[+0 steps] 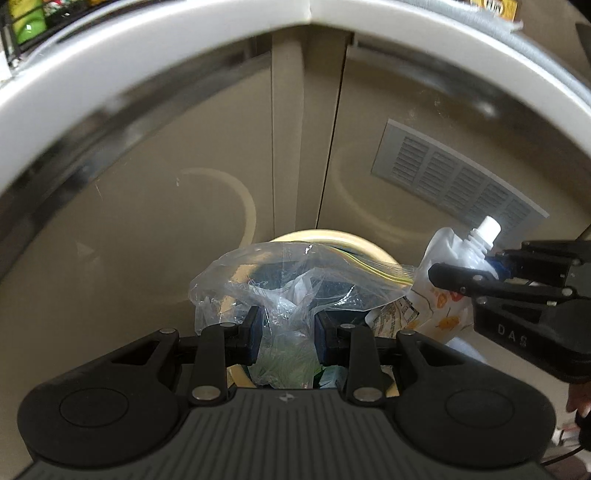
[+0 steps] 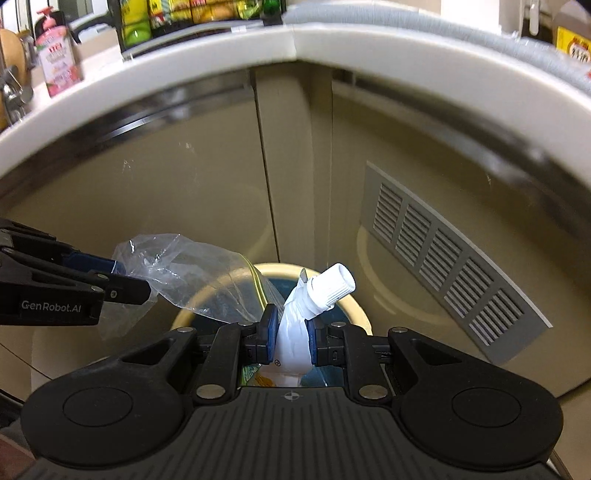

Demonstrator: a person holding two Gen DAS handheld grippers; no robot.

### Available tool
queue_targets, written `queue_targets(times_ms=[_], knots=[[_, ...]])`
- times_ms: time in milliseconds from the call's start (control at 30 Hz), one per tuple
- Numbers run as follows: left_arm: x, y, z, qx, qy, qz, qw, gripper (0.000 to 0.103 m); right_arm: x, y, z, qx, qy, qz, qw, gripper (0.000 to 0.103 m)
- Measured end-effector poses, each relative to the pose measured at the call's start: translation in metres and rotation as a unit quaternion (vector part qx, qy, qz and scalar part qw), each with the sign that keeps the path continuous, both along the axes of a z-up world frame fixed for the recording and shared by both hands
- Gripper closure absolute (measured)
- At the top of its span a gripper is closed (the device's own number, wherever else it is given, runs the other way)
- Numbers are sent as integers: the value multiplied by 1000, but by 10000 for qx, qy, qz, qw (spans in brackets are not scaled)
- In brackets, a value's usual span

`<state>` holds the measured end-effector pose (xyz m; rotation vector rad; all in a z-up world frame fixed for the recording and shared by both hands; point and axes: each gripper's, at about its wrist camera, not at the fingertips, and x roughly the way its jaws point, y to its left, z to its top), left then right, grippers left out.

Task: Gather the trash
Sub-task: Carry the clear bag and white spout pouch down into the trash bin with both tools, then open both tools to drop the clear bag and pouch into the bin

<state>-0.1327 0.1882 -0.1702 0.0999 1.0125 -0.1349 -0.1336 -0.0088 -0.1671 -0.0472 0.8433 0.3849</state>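
Cupboard doors (image 1: pixel 184 177) in beige fill most of both views, meeting at an inner corner where a pale upright strip (image 1: pixel 288 147) runs down between them. A grey slatted vent (image 1: pixel 458 177) is set into the right-hand door. Above the doors curves the thick white edge of the tabletop (image 2: pixel 184 70), with a metal rail just under it. On the tabletop at the far left stand a pink pouch (image 2: pixel 59 55) and, further along, a wire rack of green and yellow packets (image 2: pixel 192 14).

Below, near the corner, sits a round cream bin (image 2: pixel 360 314) with a dark inside.

The left claw (image 1: pixel 288 328) is clamped on a crumpled clear plastic bag (image 1: pixel 280 280) with a yellow and green zip strip, held over the bin's mouth. The right claw (image 2: pixel 291 332) is clamped on the squeezed neck of a white spout pouch (image 2: pixel 291 343), its ribbed white cap (image 2: pixel 332 286) tilted up to the right, also above the bin. From the left wrist view the pouch shows orange printing and hangs just right of the bag.
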Motion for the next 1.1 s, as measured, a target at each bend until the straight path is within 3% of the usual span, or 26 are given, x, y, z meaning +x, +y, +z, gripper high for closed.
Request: queue_targets(times_ms=[533,1100], knots=[[47,-12,-70,347,699,-107,9969,71,47,15,-69,-235,644,131,9976,85],[70,-28,-132,528,1228,-292,9906,71,77,33,-115,-453,1175,16,9920,85]])
